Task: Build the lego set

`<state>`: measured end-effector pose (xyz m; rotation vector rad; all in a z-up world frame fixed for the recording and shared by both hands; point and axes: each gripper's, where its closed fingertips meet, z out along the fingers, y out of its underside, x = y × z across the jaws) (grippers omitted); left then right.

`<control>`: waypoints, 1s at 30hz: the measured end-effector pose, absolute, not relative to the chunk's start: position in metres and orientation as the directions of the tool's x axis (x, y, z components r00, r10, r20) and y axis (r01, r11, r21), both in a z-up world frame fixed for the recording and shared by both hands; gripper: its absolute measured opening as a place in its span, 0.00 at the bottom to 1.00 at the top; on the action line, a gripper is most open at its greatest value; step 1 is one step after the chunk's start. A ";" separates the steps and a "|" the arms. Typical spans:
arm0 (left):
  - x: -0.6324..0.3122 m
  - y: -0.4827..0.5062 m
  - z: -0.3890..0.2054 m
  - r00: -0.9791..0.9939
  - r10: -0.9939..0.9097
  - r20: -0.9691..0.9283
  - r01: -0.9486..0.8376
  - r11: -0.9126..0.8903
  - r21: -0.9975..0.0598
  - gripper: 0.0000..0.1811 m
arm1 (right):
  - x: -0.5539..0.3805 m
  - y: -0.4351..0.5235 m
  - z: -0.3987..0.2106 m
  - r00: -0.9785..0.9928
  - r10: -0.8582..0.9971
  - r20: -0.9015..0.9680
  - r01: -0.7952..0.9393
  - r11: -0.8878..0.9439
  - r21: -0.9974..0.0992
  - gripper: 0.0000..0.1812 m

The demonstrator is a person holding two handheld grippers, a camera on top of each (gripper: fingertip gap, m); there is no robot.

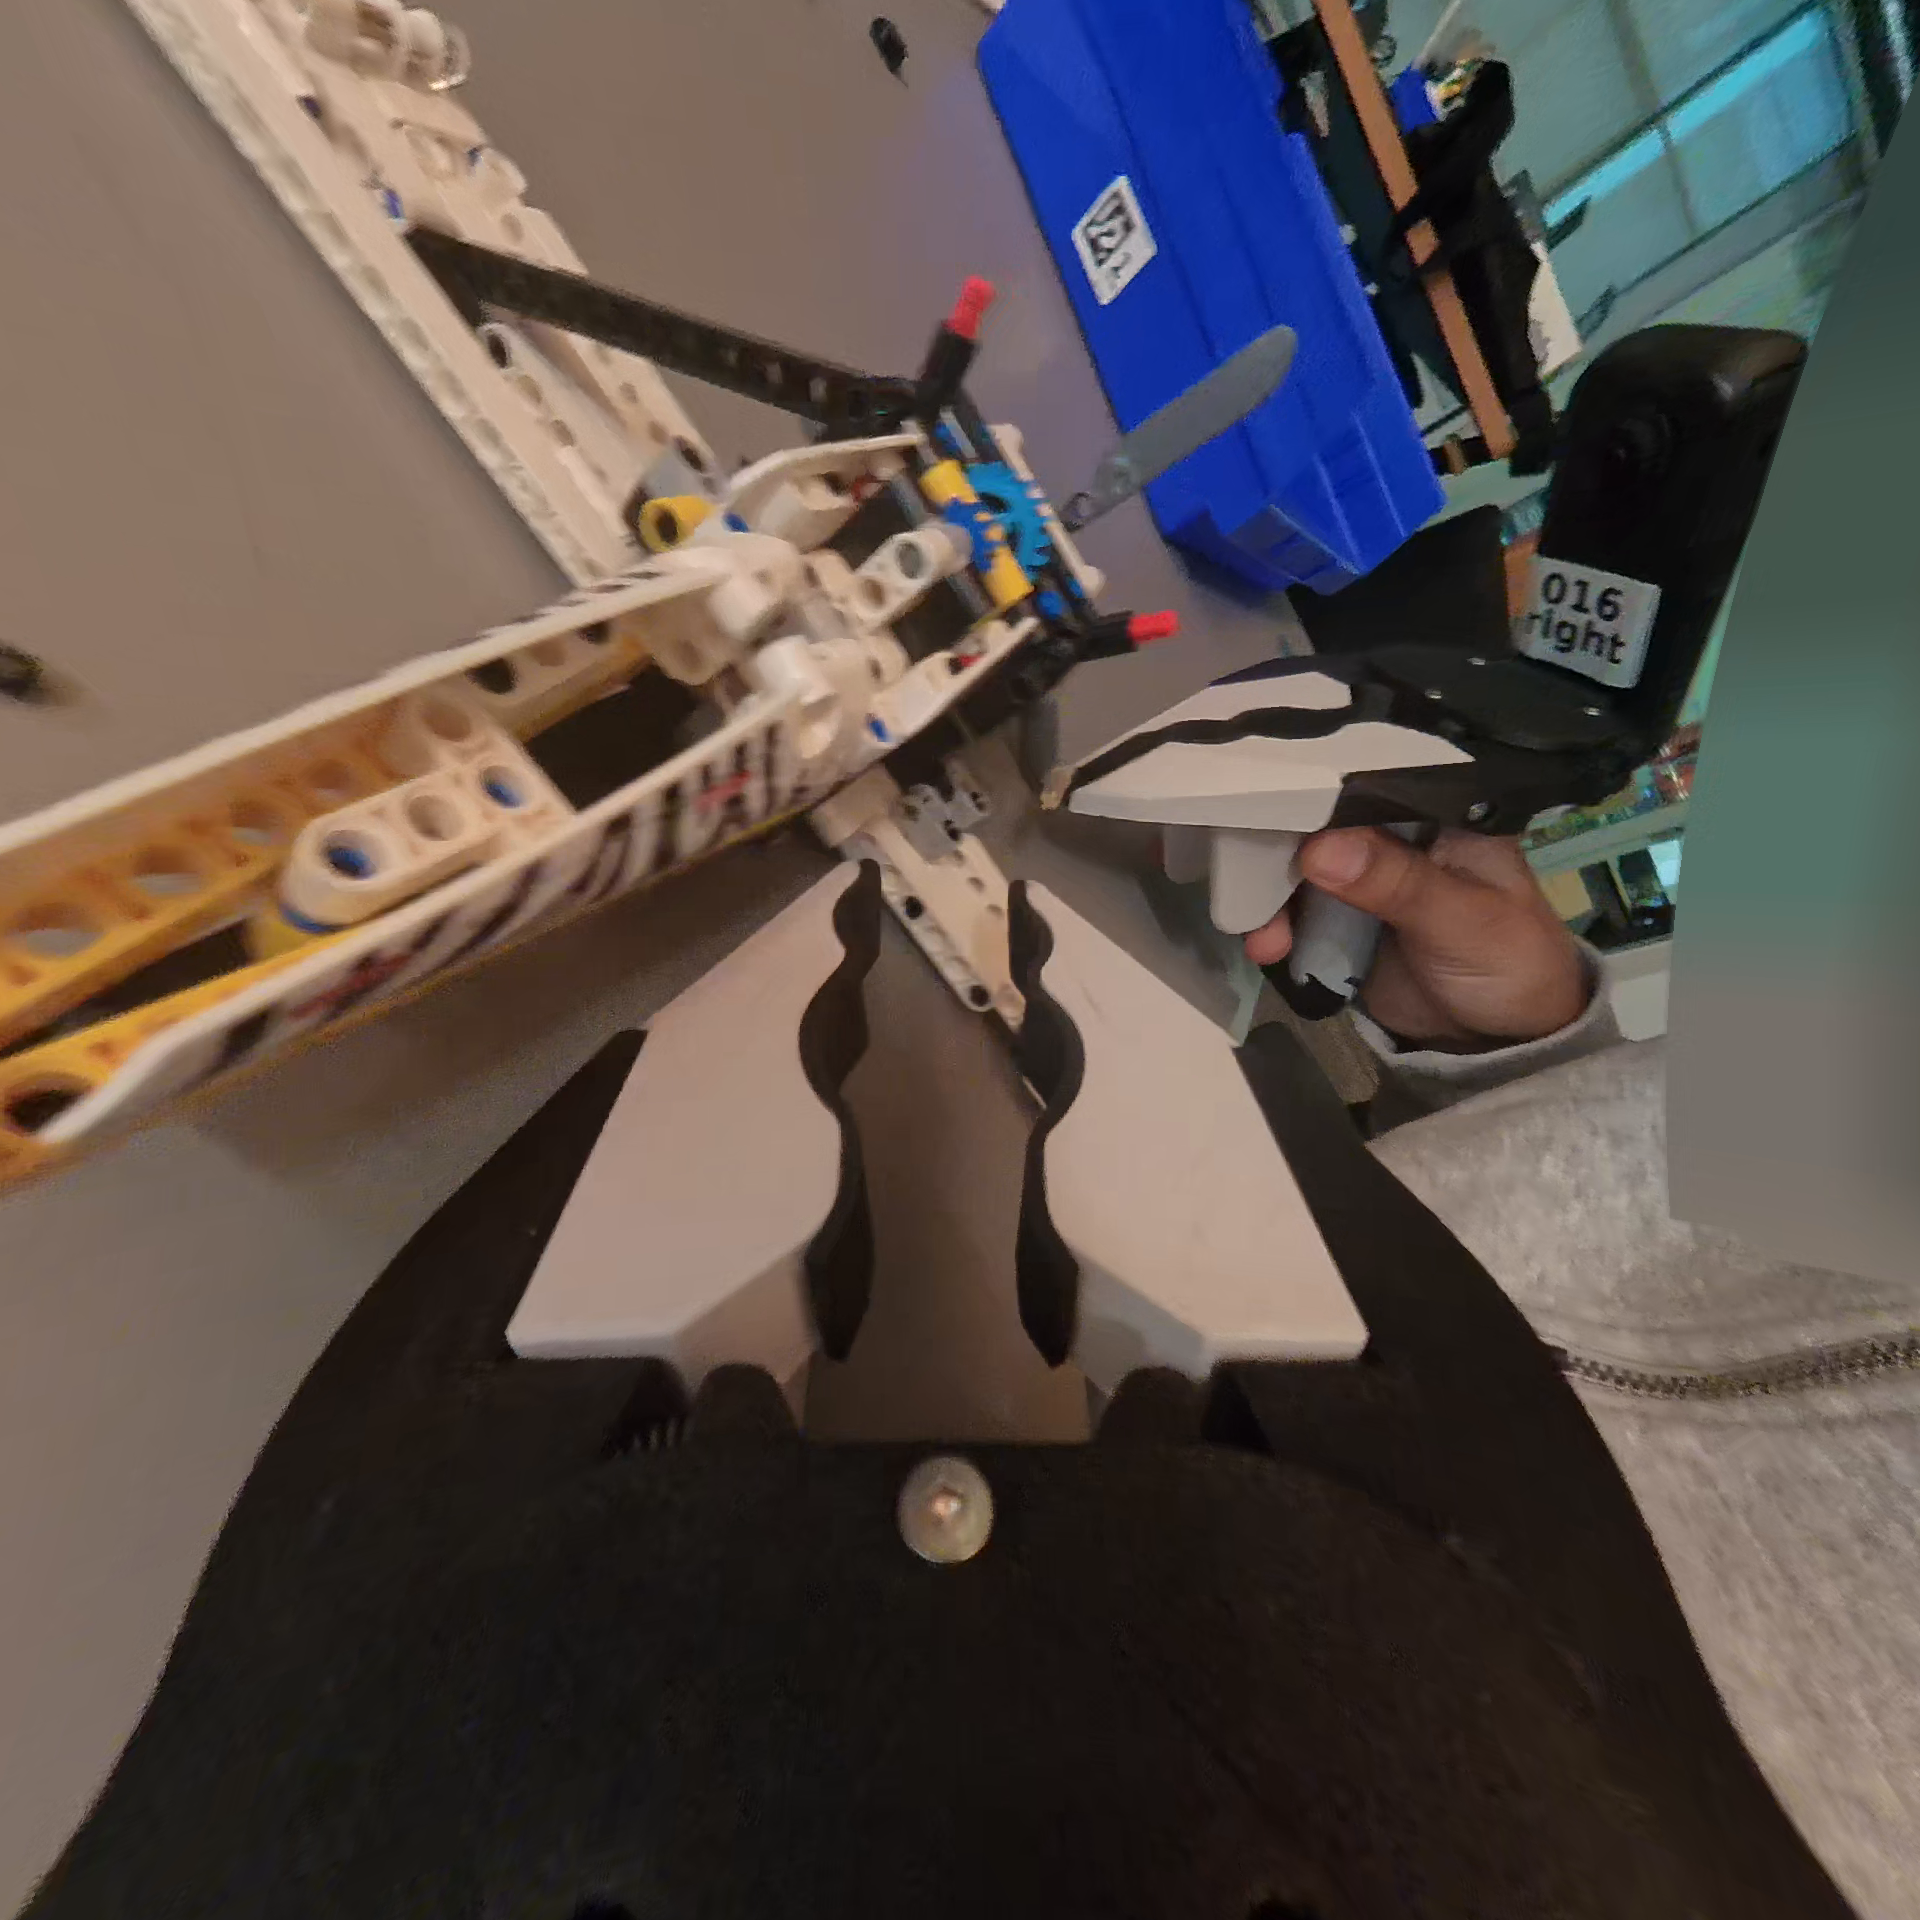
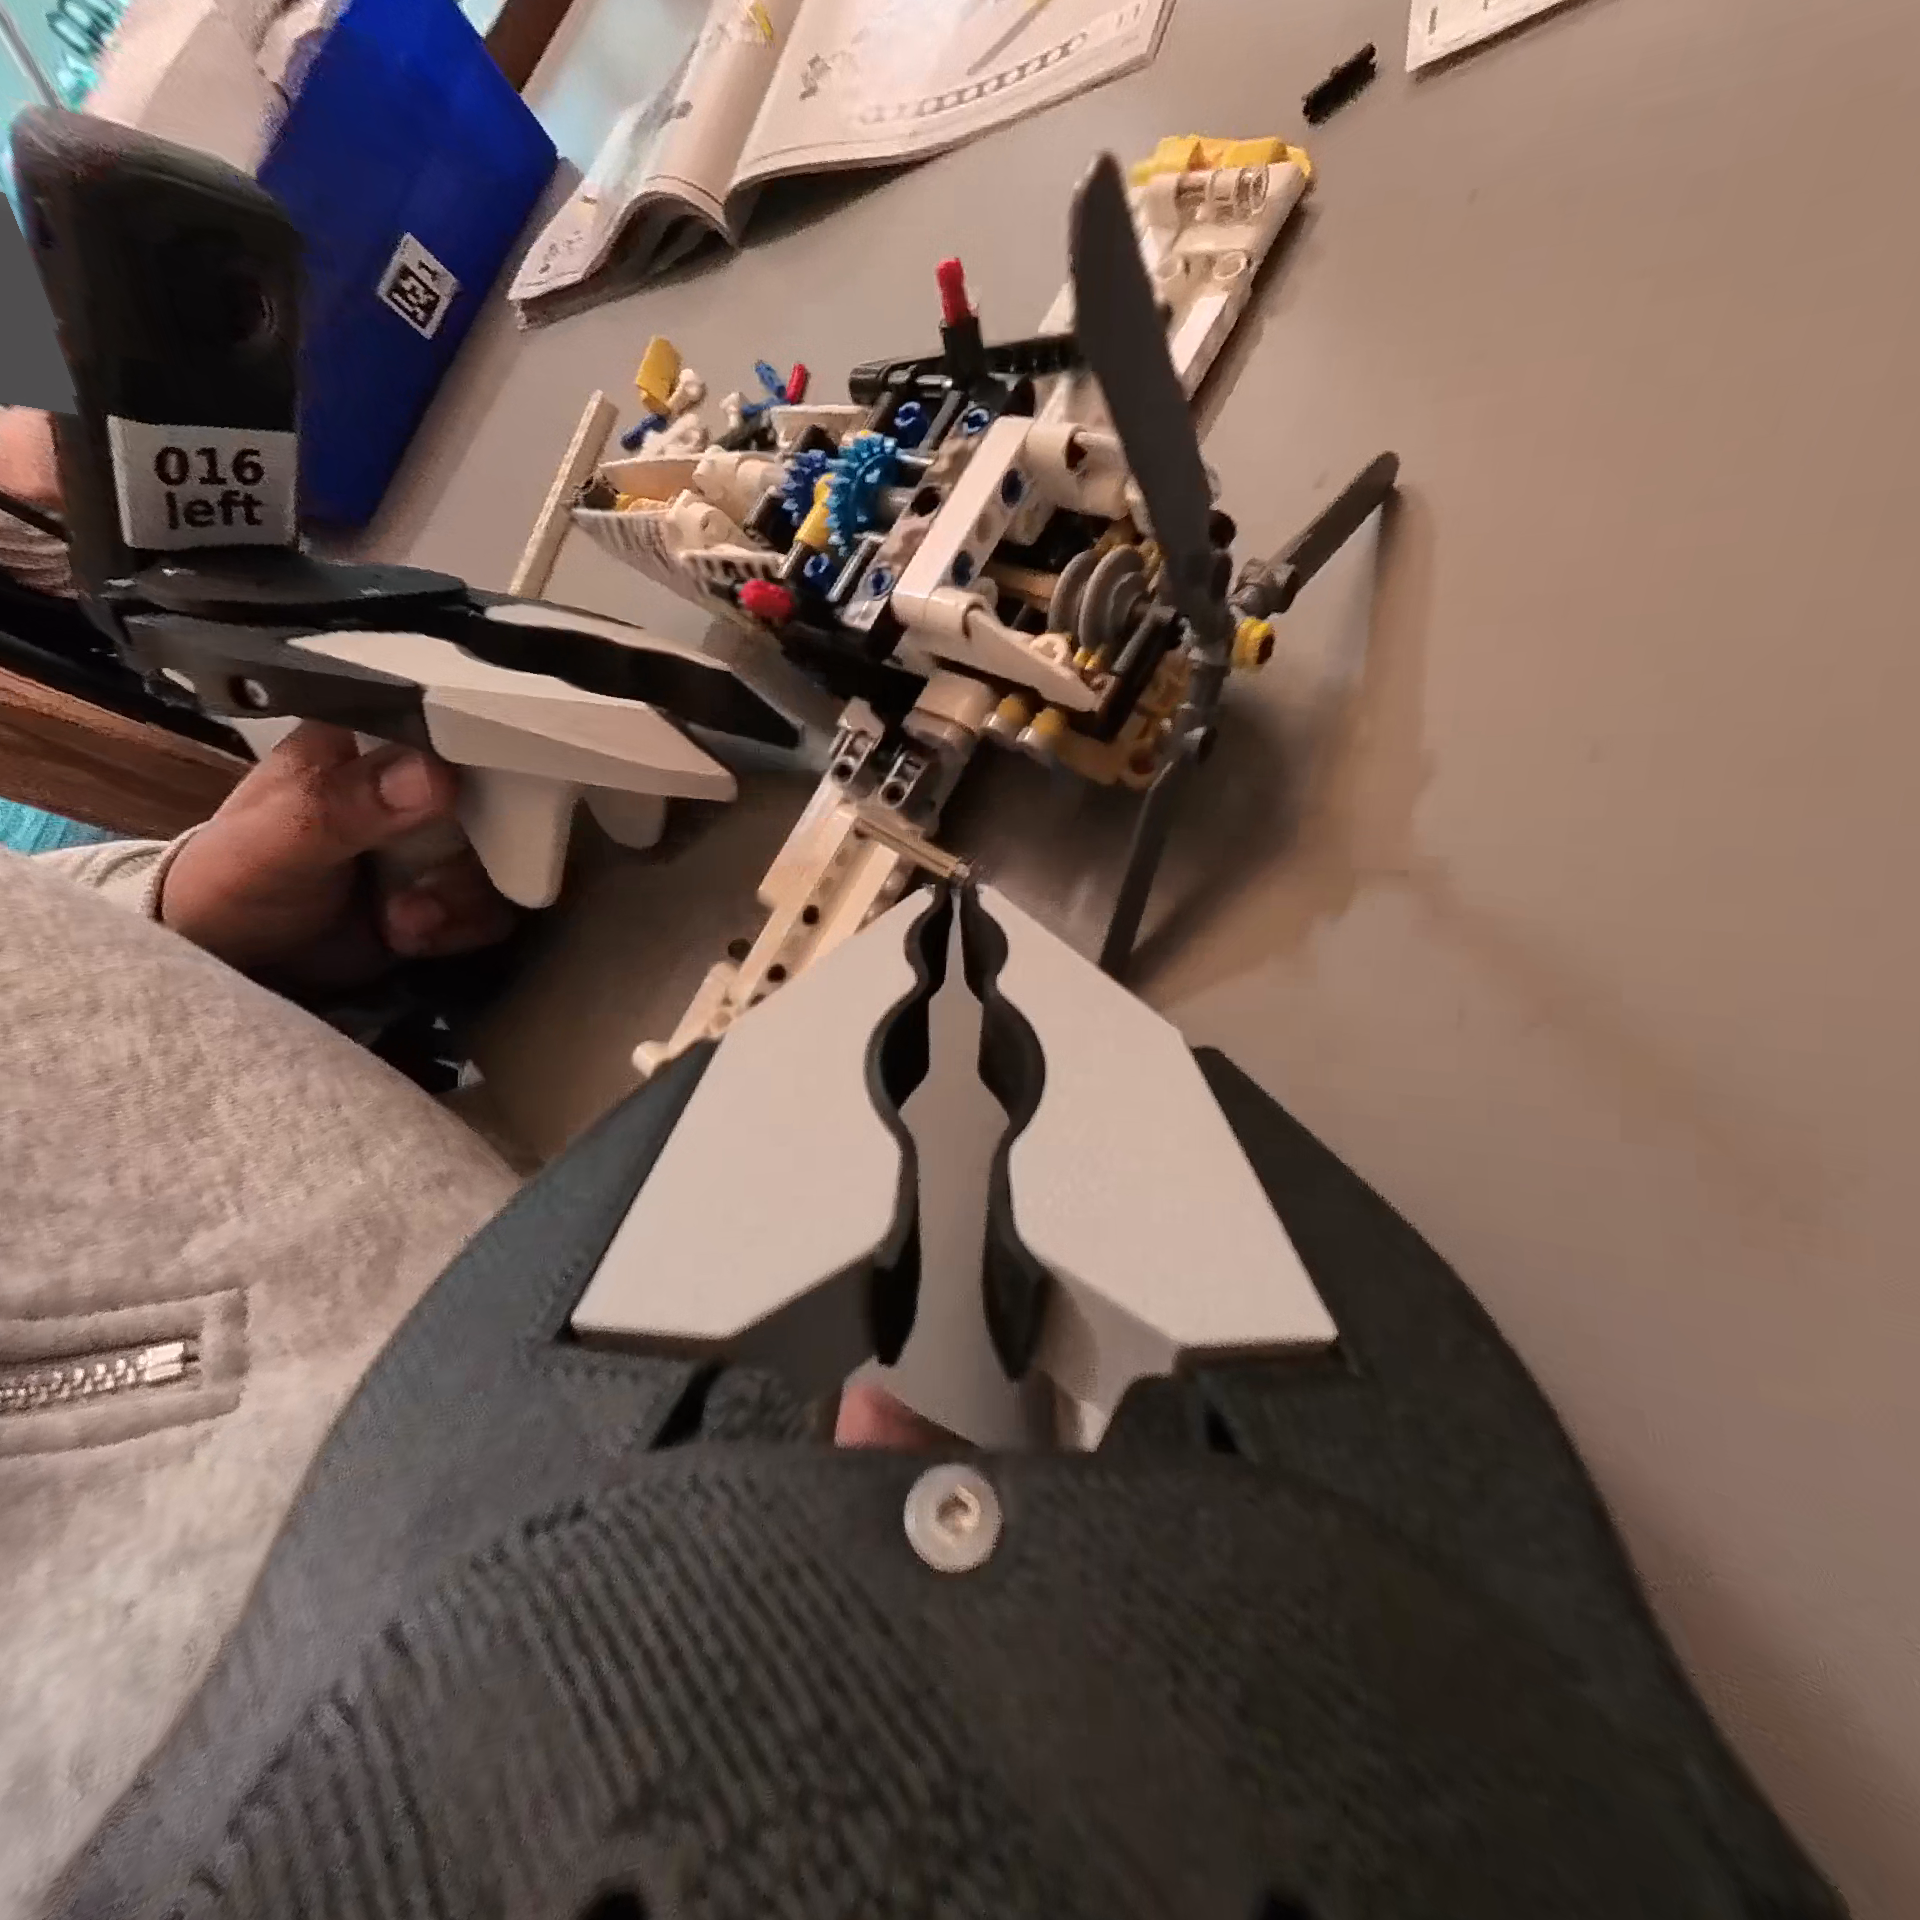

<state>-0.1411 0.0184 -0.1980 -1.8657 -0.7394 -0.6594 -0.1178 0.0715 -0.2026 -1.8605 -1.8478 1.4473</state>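
A white, yellow and black lego plane (image 1: 790,644) lies on the grey table, with blue gears (image 1: 1003,520) and a grey propeller (image 1: 1195,416). My left gripper (image 1: 943,904) is shut on a white holed beam (image 1: 951,914) that sticks out from the plane's underside. My right gripper (image 2: 951,902) is shut on a small tan pin (image 2: 920,847) whose other end is at the same white beam (image 2: 821,883). The plane (image 2: 987,540) and its propeller (image 2: 1138,395) fill the middle of the right wrist view. Each gripper shows in the other's view: the right (image 1: 1055,795), the left (image 2: 743,753).
A blue bin (image 1: 1226,260) stands behind the plane, also seen in the right wrist view (image 2: 405,208). An open instruction booklet (image 2: 831,104) lies at the back. Loose small pieces (image 2: 707,405) lie beside the plane, and a black piece (image 2: 1340,68) farther back. A person's grey-sleeved arms are close by. The tips of one gripper are about 7 centimeters away from the tips of the other. Between my right fingertips and the grey propeller (image 1: 1195,416) there is roughly 8 centimeters. It turns up in the right wrist view (image 2: 1118,388) as well.
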 end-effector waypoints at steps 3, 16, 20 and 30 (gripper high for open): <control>-0.127 0.026 -0.183 0.703 0.129 0.699 0.695 -0.336 -0.636 0.16 | -0.112 0.067 -0.195 -0.281 0.827 -0.487 0.637 -0.218 -0.739 0.00; -0.095 0.049 -0.165 0.729 0.033 0.684 0.642 -0.380 -0.666 0.01 | -0.097 0.056 -0.169 -0.376 0.821 -0.430 0.472 -0.230 -0.851 0.00; -0.095 0.047 -0.166 0.716 0.035 0.697 0.655 -0.379 -0.654 0.01 | -0.096 0.054 -0.170 -0.382 0.819 -0.428 0.465 -0.230 -0.855 0.00; -0.091 0.044 -0.156 0.663 -0.047 0.747 0.686 -0.360 -0.632 0.01 | -0.095 0.054 -0.159 -0.443 0.781 -0.440 0.432 -0.244 -0.868 0.07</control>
